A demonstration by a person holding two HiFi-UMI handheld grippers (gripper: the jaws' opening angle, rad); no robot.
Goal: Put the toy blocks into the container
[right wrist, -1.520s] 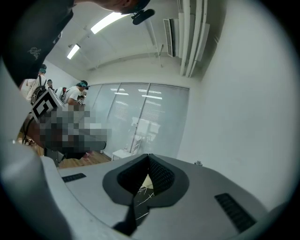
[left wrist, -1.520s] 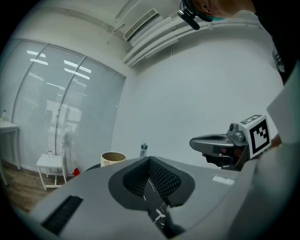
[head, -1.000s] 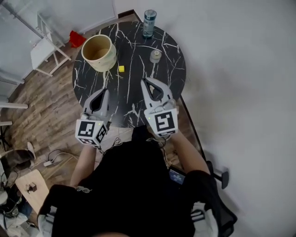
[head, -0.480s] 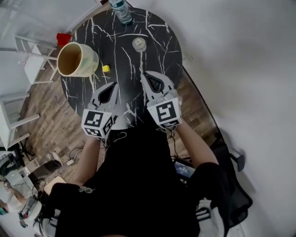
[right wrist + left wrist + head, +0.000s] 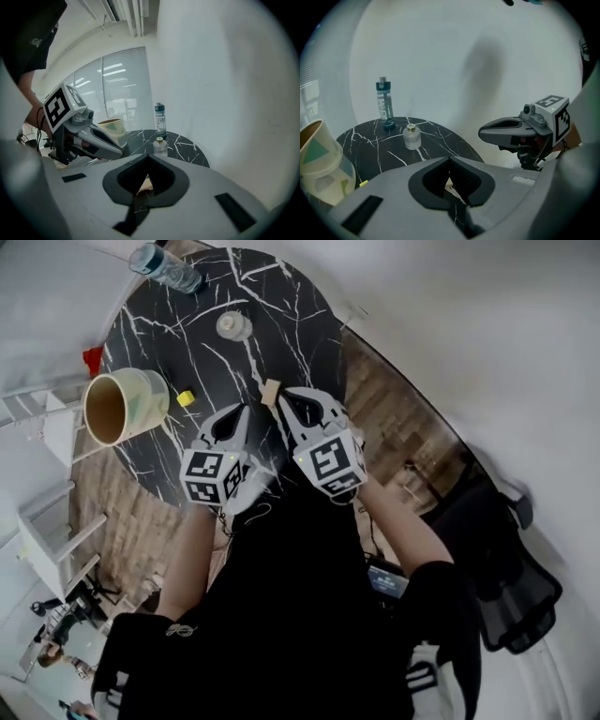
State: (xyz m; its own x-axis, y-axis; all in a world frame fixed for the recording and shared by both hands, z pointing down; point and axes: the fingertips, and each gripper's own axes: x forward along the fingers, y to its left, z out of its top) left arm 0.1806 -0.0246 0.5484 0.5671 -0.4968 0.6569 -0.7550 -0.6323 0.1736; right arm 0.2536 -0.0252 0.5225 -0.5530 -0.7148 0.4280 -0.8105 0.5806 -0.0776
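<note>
Two grippers: left gripper and right gripper, jaws together, holding nothing.
Tan block: just beside the right tips.
Yellow block: on table, near container.

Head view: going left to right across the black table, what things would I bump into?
Paper cup → yellow block → small jar → tan block. The bottle is left out: it stretches above both the cup and the yellow block.
</note>
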